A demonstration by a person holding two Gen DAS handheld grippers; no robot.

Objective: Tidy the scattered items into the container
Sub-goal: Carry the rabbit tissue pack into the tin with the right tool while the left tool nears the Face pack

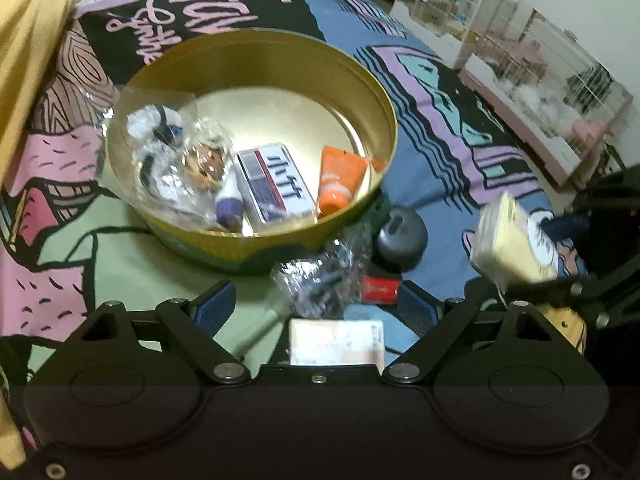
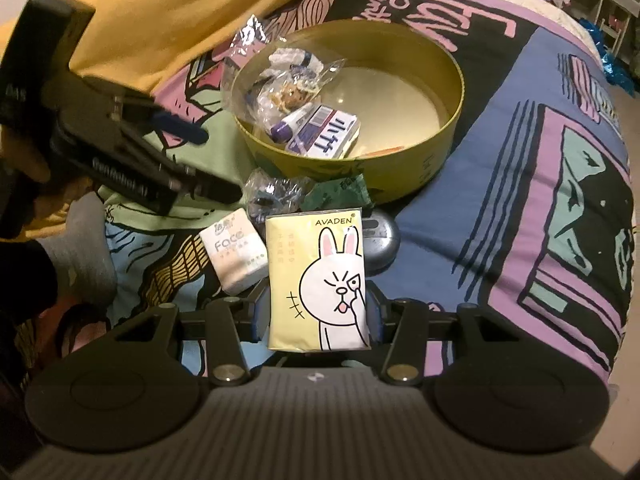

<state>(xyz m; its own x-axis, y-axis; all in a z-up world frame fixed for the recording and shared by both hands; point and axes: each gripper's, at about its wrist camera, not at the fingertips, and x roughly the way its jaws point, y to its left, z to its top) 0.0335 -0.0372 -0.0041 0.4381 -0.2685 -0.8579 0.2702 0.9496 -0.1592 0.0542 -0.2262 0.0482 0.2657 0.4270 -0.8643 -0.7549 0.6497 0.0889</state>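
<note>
**A:** Tongs first, from the left: how were they found?

**B:** At the left, the left gripper was held with its blue pads well apart and nothing between them, low over the bedspread. Just ahead of it a crinkled bag and a small red item were seen, with a pale tissue pack beneath its body. The right gripper was clamped on the yellow rabbit pack, which was held upright and clear of the bedspread.

**A:** And the tin?

**B:** The tin was set in the middle, beyond both grippers. A clear bag, a purple-capped tube and a striped box were already lodged in its left half; an orange tube was seen there from the left wrist. Its right half was bare.

**A:** Which step was judged to be in hand?

**B:** Carrying. One pack was gripped but not yet delivered.

**A:** What was called for next?

**B:** The pack would have to be lifted over the near rim, brought above the bare half and released. The grey disc against the tin's near wall would need to be cleared. Afterwards the crinkled bag, tissue pack and disc were left to be collected.
</note>
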